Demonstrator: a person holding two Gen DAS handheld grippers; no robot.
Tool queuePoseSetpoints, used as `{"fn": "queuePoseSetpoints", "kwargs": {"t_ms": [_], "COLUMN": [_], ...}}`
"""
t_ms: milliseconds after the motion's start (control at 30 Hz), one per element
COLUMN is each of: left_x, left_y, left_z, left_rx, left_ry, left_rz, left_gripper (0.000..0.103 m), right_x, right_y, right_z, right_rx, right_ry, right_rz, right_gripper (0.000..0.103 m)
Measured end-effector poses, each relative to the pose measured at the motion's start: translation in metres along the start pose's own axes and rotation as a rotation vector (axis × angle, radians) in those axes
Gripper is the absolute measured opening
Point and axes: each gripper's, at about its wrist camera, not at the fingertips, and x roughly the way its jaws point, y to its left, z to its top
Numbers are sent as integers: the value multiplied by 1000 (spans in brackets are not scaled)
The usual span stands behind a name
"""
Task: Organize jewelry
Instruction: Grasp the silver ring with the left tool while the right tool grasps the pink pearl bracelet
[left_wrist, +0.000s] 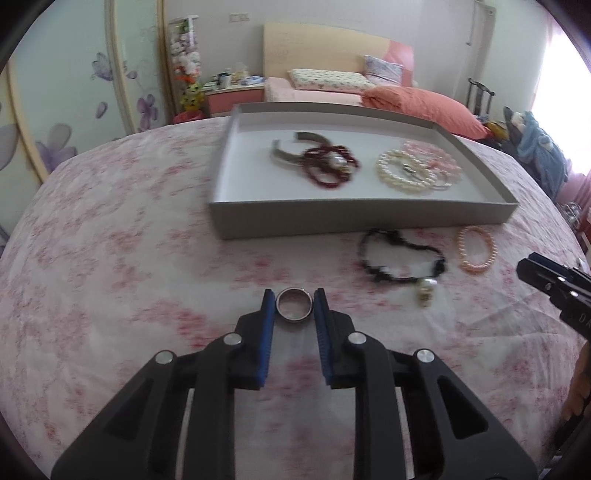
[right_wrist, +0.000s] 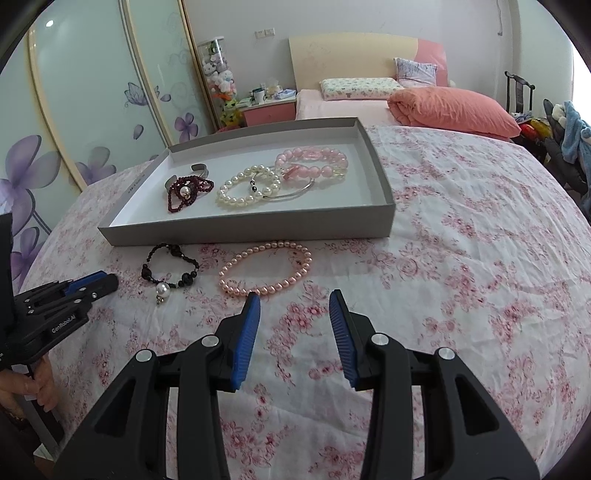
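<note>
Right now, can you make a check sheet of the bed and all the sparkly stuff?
Surface: flowered bedspread, wrinkled.
Job's things: grey tray holds several bracelets; black bracelet and pink pearl bracelet lie in front of it; silver ring lies on the spread.
Clutter: nothing seen.
Tongs: left tongs flank the ring, contact unclear; right tongs open, empty.
Cables: nothing seen.
Surroundings: orange pillow, wardrobe doors with painted purple flowers.

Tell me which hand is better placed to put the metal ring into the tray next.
Left. The ring sits right between the left tongs, whose pads flank it closely. The right tongs are open over bare bedspread near the pink bracelet, with nothing between them. The tray lies just ahead.
</note>
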Motion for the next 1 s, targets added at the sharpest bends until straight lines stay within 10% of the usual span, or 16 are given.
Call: {"fn": "queuePoseSetpoints", "kwargs": {"t_ms": [833, 1000], "left_x": [-4, -4], "left_y": [19, 19], "left_z": [-3, -3], "left_rx": [-53, -53], "left_ry": [-9, -9], "left_rz": [-10, -10], "left_gripper": [22, 22], "right_x": [39, 39], "right_y": [8, 5], "right_z": [20, 18], "right_rx": [6, -4], "right_ry": [55, 42], "right_rz": [-67, -95], "right_gripper": [25, 9]}}
